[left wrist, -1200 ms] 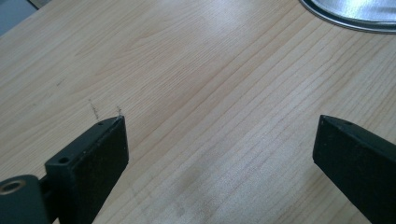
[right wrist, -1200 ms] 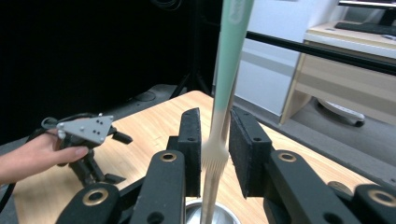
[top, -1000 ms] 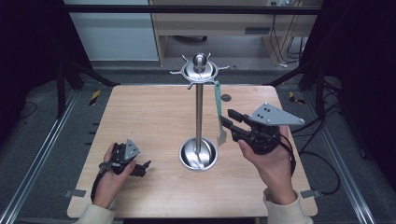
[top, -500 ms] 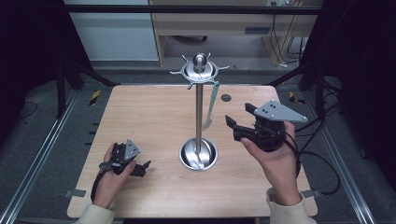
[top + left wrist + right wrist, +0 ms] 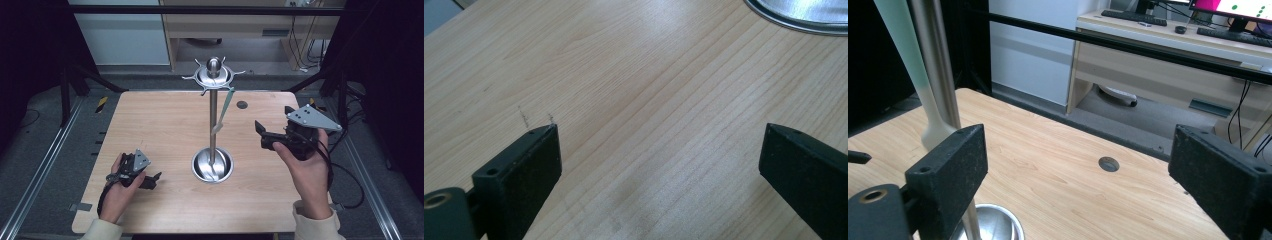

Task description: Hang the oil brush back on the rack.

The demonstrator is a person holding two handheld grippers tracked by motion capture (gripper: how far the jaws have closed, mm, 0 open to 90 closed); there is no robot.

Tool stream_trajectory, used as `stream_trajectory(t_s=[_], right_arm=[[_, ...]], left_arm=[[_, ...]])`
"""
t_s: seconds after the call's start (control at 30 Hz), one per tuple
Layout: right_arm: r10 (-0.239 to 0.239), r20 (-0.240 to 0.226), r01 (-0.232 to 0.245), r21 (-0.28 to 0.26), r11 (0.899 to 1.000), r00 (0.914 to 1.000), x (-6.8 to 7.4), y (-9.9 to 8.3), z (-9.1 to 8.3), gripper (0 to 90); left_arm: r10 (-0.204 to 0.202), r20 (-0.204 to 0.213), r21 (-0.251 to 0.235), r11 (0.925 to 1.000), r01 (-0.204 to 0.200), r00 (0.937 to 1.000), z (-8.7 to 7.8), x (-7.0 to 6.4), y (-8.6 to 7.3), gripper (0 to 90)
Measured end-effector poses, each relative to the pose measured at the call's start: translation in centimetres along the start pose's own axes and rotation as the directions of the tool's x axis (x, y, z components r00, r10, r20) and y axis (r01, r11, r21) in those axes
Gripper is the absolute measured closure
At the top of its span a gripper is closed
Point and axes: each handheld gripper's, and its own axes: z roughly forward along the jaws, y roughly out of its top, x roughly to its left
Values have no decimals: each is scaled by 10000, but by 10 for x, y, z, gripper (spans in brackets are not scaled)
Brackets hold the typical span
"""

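Observation:
A metal stand rises from a round base (image 5: 212,165) at the table's middle, its pole (image 5: 213,120) topped by a crown of hooks (image 5: 214,75). A pale green utensil (image 5: 223,112) hangs from one hook, slanting down beside the pole. My right gripper (image 5: 260,135) is held open right of the stand, apart from the utensil. In the right gripper view its jaws (image 5: 1075,135) stand wide with nothing between them, and the pole (image 5: 938,65) and the utensil (image 5: 903,60) show at left. My left gripper (image 5: 154,181) rests open at the front left, over bare wood (image 5: 661,132).
A small round hole (image 5: 242,105) lies in the table behind the right gripper, also seen as the hole (image 5: 1108,163). The base's rim (image 5: 804,20) is just beyond the left gripper. A desk (image 5: 240,20) stands behind the table; metal rails (image 5: 45,165) flank it.
My right gripper has drawn back to the right, away from the hanging utensil and the pole, and stays open. The left gripper has not moved.

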Motion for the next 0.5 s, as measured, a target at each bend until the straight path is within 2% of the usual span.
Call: stream_trajectory(t_s=[0.13,0.17,0.33,0.47,0.5], right_arm=[[44,88,-44,-3,10000,10000,-5,-2,0,75],[194,136,-192,-117,9997,9997,-9,-4,0,74],[232,279,-234,66,9997,9993,-16,-9,1,74],[312,522,-321,159,9994,9981,-21,-13,2,89],[311,710,-328,223,9992,9970,-23,-16,3,97]], left_arm=[[3,-21,9,10000,-3,10000,0,0,0,31],[15,-28,4,10000,-15,10000,0,0,0,31],[11,-40,-21,10000,-11,10000,0,0,0,31],[8,-60,-31,10000,-9,10000,0,0,0,31],[-56,-15,-10,10000,55,10000,-1,0,0,31]])
